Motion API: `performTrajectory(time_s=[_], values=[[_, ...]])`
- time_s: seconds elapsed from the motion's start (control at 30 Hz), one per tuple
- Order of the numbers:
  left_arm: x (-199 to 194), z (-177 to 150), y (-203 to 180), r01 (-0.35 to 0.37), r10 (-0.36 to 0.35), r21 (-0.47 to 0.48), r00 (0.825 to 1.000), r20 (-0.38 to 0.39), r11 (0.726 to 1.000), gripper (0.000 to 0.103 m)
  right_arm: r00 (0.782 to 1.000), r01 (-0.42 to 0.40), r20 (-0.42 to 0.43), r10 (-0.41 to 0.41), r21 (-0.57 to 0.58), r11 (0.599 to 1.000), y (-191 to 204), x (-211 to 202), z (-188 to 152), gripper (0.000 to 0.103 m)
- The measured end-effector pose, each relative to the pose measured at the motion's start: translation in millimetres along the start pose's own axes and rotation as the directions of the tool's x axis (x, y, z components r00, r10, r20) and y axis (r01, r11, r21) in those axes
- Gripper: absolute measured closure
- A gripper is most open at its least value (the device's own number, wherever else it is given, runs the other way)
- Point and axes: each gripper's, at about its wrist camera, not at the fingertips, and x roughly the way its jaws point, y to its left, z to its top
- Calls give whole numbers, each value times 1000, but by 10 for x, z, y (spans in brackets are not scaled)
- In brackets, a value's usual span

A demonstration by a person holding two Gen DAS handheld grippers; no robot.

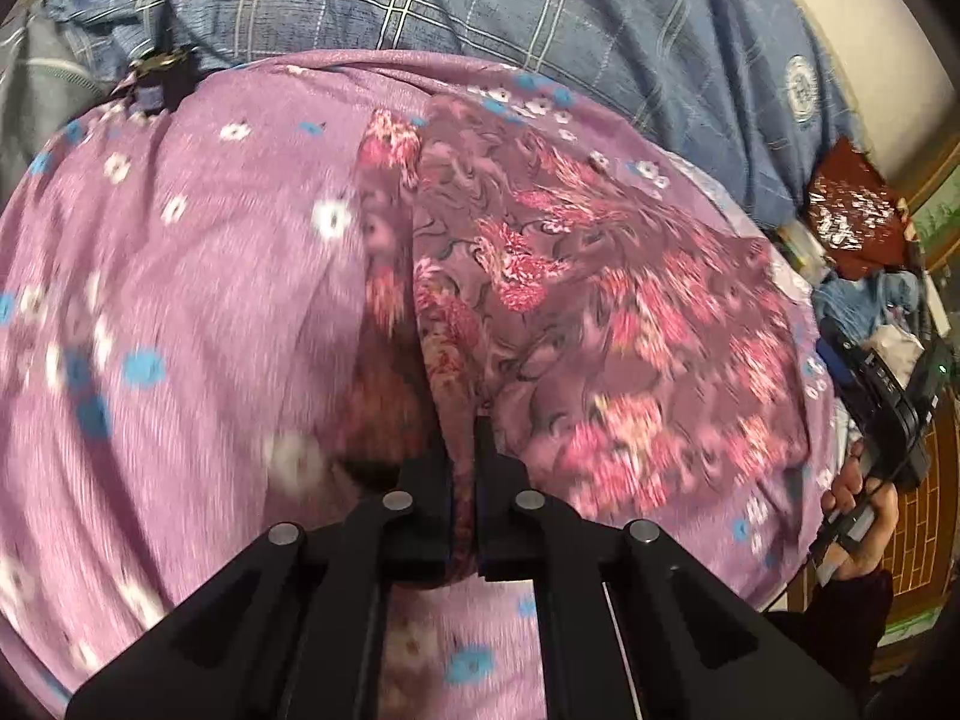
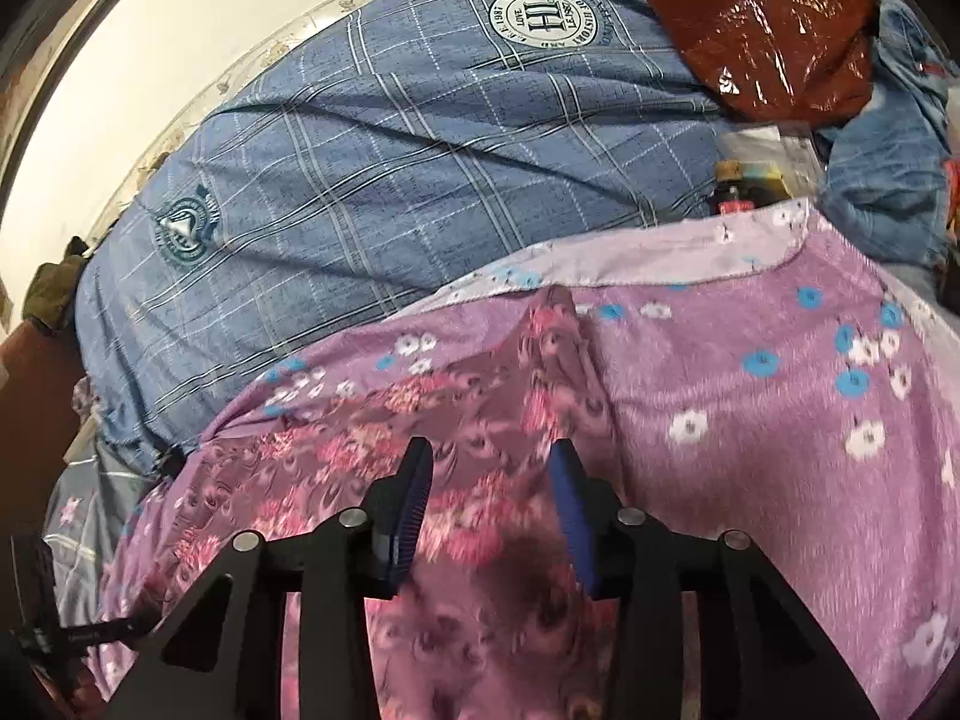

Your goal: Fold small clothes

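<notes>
While my left claw [image 1: 463, 438] pinches the near edge of one mauve floral garment [image 1: 588, 312] lying on the lilac flowered blanket [image 1: 198, 276], my right claw [image 2: 491, 468] hangs spread above it, gripping nothing. One thin hem could slip or drag the blanket, wrinkling it.

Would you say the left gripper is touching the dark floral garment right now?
Touching. In the left wrist view, the left gripper has its fingers closed on a fold of the dark floral garment, cloth pinched between them.
</notes>
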Motion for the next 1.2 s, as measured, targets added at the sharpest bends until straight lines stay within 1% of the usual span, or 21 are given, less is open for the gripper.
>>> performTrajectory(time_s=[0.07, 0.13, 0.2, 0.27, 0.33, 0.37, 0.4, 0.47, 0.5, 0.53, 0.57, 0.63, 0.7, 0.77, 0.9, 0.97, 1.0, 1.03, 1.07, 1.1, 1.2], values=[[-64, -175, 78, -34, 34, -11, 999, 15, 999, 100, 999, -45, -10, 45, 2, 999, 30, -73, -61, 62], [-83, -276, 245, -55, 57, -71, 998, 33, 996, 100, 997, -72, -20, 72, -12, 997, 86, -106, -110, 62], [-83, -286, 440, -46, 53, -159, 998, 43, 986, 100, 994, -93, -53, 92, -18, 996, 141, -67, -171, 62], [-95, -253, 515, -9, 21, -207, 998, 57, 978, 100, 991, -93, -103, 91, -14, 996, 152, 36, -210, 62], [-94, -201, 489, -3, 12, -218, 999, 42, 976, 98, 978, -58, -203, 56, -5, 998, 107, 237, -268, 65], [-97, -176, 455, -23, 27, -222, 1000, 13, 975, 98, 962, -17, -272, 16, -5, 1000, 54, 376, -310, 66], [-151, -153, 405, -35, 38, -228, 999, 9, 973, 98, 950, 2, -313, 0, 7, 1000, 4, 464, -330, 70], [-362, -71, 221, -33, 47, -169, 996, 79, 985, 95, 950, -18, -310, 31, 47, 999, -50, 430, -271, 72], [-452, -45, 131, -54, 70, -141, 991, 111, 989, 89, 953, -33, -298, 48, 54, 998, -54, 390, -234, 69], [-545, -4, 40, -66, 84, -119, 985, 152, 991, 78, 963, -55, -262, 68, 57, 997, -47, 319, -182, 69], [-633, 51, -62, -62, 81, -96, 976, 201, 993, 72, 970, -66, -231, 78, 56, 996, -36, 268, -139, 69], [-675, 227, -333, -35, 39, -18, 962, 271, 999, 43, 977, -122, -167, 129, 53, 991, 36, 192, -47, 69], [-492, 445, -524, -50, 37, 39, 962, 269, 998, 36, 974, -177, -137, 181, 43, 983, 148, 224, 19, 69], [-194, 646, -640, -64, 48, 58, 968, 245, 996, 36, 972, -188, -138, 190, 33, 982, 265, 342, 58, 69], [563, 991, -560, -66, 73, -57, 988, 135, 996, 36, 968, -179, -166, 186, 56, 982, 367, 650, 85, 67], [871, 1021, -395, -156, 167, -119, 982, 93, 981, 36, 959, -160, -224, 172, 70, 985, 387, 852, 72, 66], [951, 973, -325, -180, 191, -122, 977, 90, 976, 36, 954, -147, -254, 160, 70, 987, 405, 945, 48, 66], [999, 959, -298, -202, 214, -103, 970, 118, 974, 36, 942, -104, -314, 116, 54, 993, 412, 1097, -5, 67], [1000, 951, -305, -215, 224, -76, 963, 150, 974, 36, 941, -84, -327, 87, 22, 996, 435, 1168, -48, 67], [1006, 950, -337, -228, 235, -58, 960, 150, 972, 36, 952, -76, -299, 66, -20, 997, 487, 1138, -55, 66], [898, 948, -311, -214, 225, -87, 964, 145, 973, 37, 958, -80, -281, 57, -70, 994, 584, 1056, -74, 62]])
